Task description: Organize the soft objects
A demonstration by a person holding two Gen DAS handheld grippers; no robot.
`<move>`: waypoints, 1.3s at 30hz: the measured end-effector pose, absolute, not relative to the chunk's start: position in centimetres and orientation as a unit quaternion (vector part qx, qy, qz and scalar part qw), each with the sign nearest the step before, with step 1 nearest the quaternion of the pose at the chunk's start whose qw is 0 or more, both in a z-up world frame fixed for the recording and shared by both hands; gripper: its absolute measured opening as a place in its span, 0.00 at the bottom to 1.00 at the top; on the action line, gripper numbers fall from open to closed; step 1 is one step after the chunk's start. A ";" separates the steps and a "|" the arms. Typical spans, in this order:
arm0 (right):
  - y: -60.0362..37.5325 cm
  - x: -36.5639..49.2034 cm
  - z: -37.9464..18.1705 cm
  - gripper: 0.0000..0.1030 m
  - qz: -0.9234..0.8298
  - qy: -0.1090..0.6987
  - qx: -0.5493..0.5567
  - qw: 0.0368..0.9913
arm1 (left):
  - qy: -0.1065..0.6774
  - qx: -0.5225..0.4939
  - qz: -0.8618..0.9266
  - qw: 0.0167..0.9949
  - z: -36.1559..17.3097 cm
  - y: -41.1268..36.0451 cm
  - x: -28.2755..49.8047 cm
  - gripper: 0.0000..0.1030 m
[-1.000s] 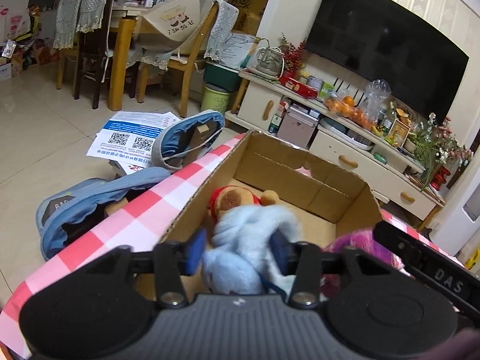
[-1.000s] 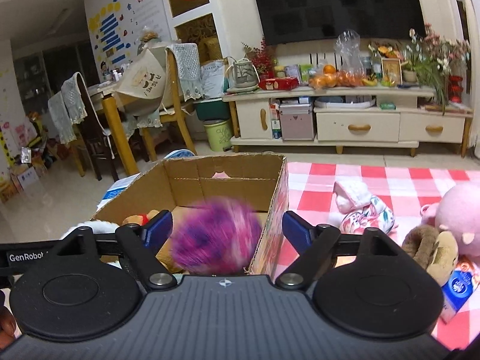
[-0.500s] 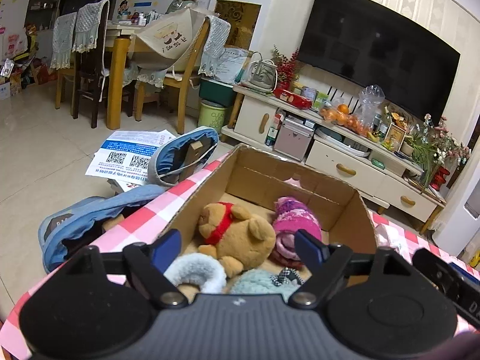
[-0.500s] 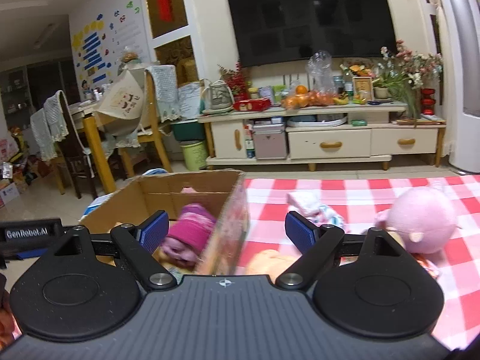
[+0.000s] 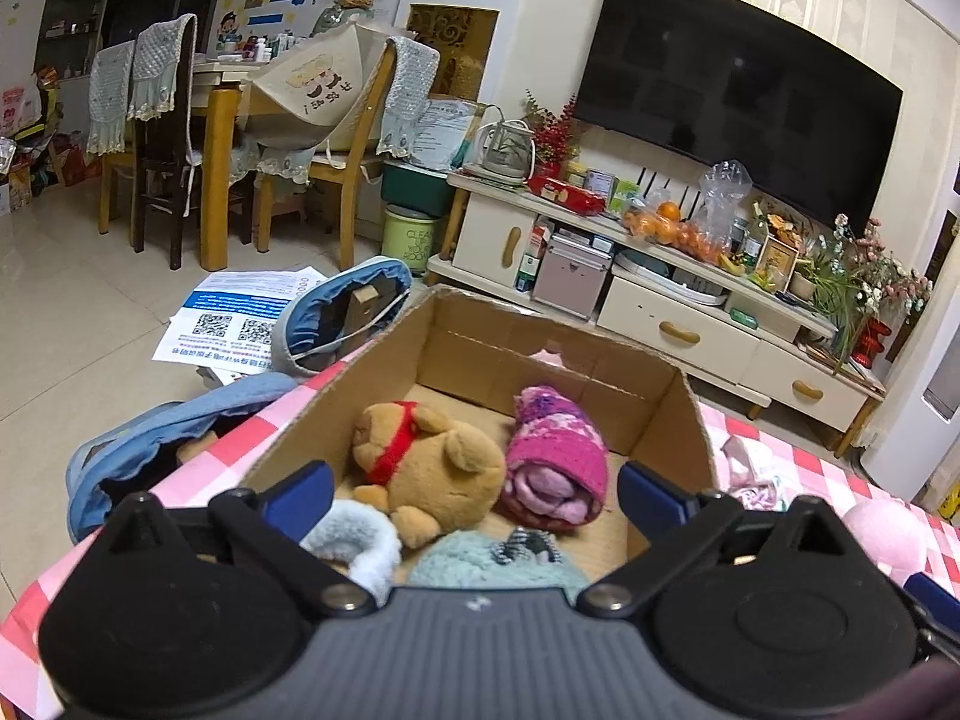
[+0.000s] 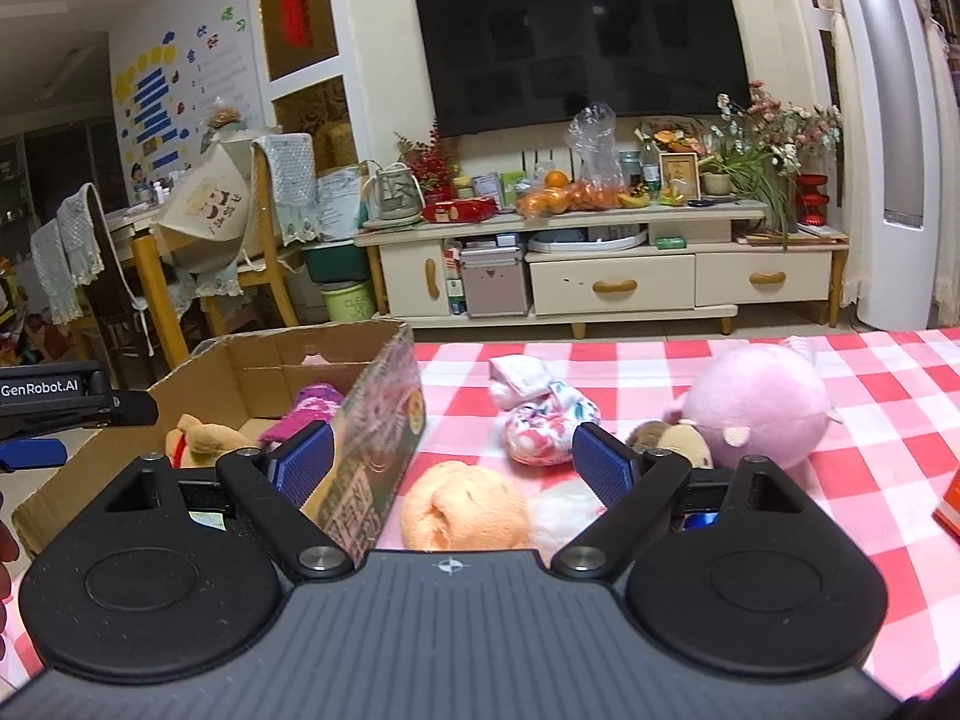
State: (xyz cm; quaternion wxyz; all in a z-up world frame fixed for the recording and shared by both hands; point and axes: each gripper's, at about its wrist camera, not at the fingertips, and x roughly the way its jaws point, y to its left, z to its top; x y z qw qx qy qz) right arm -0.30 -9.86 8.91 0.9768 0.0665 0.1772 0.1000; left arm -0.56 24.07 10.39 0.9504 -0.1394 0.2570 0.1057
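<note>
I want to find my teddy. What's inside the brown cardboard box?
Inside the brown cardboard box: a tan teddy bear with a red scarf, a rolled pink knit hat, and fluffy pale blue things, partly hidden by the gripper.

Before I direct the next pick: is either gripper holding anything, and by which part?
Nothing is held. The left gripper, jaws opening, hangs empty above the cardboard box; the right gripper is open and empty.

The cardboard box [image 5: 543, 360] looks matt, the teddy bear [image 5: 432, 468] is plush, and the checked tablecloth [image 6: 870, 420] is smooth cloth.

cardboard box [image 5: 540, 354] – 1 | soft things in it – 4 | soft things on checked cloth [image 6: 870, 450] – 5
</note>
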 end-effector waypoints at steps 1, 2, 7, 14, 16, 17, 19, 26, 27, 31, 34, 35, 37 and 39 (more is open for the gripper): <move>-9.9 -0.3 8.9 1.00 0.098 0.177 0.069 0.977 | 0.257 -0.139 0.105 0.951 10.4 23.8 -0.5 0.99; -10.0 -0.3 9.0 1.00 0.097 0.177 0.071 0.977 | 0.257 -0.138 0.103 0.951 10.4 23.6 -0.5 0.99; -10.8 -0.9 8.7 1.00 0.088 0.176 0.081 0.977 | 0.251 -0.135 0.088 0.954 10.6 22.4 -0.5 0.99; -12.3 -1.7 8.0 1.00 0.077 0.178 0.094 0.976 | 0.246 -0.120 0.058 0.960 10.7 20.0 -0.5 0.99; -12.8 -1.9 7.9 1.00 0.070 0.179 0.100 0.976 | 0.245 -0.115 0.050 0.961 10.7 19.4 -0.5 0.99; -12.9 -2.0 7.8 1.00 0.066 0.180 0.103 0.976 | 0.246 -0.114 0.047 0.961 10.7 19.1 -0.5 0.99; -13.2 -2.0 7.8 1.00 0.061 0.180 0.111 0.975 | 0.246 -0.111 0.041 0.962 10.7 18.6 -0.5 0.99; -14.0 -2.5 7.5 1.00 0.046 0.178 0.122 0.975 | 0.252 -0.089 0.021 0.963 10.4 16.4 -0.3 0.99; -13.9 -2.4 7.4 1.00 0.043 0.179 0.125 0.975 | 0.252 -0.087 0.019 0.964 10.4 16.2 -0.3 0.99; -13.6 -2.4 7.3 1.00 0.032 0.179 0.132 0.974 | 0.252 -0.082 0.010 0.964 10.4 15.3 -0.4 0.99; -13.7 -2.4 7.2 1.00 0.025 0.180 0.136 0.974 | 0.252 -0.075 0.002 0.965 10.3 14.4 -0.5 0.99; -13.6 -2.4 7.1 1.00 0.022 0.180 0.137 0.974 | 0.252 -0.072 0.000 0.965 10.3 14.1 -0.5 0.99; -13.7 -2.3 7.1 1.00 0.016 0.180 0.139 0.974 | 0.254 -0.066 -0.005 0.965 10.2 13.5 -0.5 0.99; -13.8 -2.3 6.9 1.00 0.009 0.181 0.143 0.973 | 0.256 -0.061 -0.010 0.965 10.1 12.9 -0.4 0.99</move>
